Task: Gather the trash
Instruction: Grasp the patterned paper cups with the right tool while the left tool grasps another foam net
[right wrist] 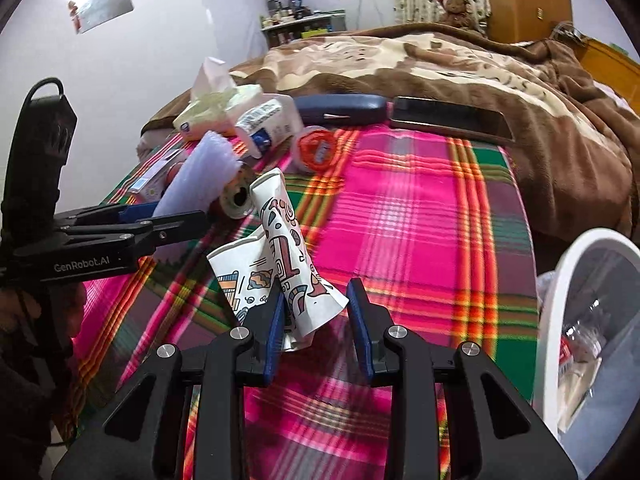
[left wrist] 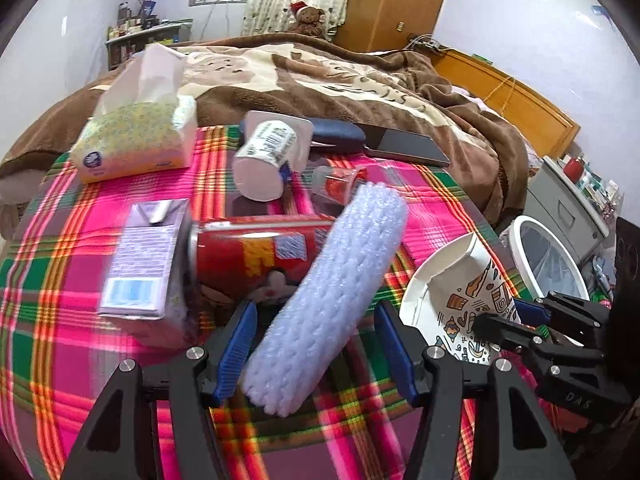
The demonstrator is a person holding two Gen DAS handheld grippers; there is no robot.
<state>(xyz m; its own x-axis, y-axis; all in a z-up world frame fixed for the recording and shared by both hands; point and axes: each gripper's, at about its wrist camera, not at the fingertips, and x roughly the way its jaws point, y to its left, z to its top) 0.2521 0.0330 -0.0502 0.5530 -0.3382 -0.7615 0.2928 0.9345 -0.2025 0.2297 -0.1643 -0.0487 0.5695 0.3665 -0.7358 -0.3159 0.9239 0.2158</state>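
Landmark: chip can point(left wrist: 260, 256), lying on the tablecloth point(left wrist: 60, 320).
Left of can: carton point(left wrist: 140, 264), touching it.
Across can: foam roll point(left wrist: 332, 292).
Behind can: yogurt cup point(left wrist: 268, 156).
Right of can: paper cup point(left wrist: 460, 300); bin point(left wrist: 520, 240) beyond.

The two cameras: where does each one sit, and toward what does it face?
Left wrist: sits behind the left tongs, which stand open around the white foam roll; faces the bed across the plaid cloth; the right tongs show at right.
Right wrist: sits behind the right tongs, open around the crushed paper cup; the left tongs show at left.
Shared: foam roll, cup, white bin, tissue box.
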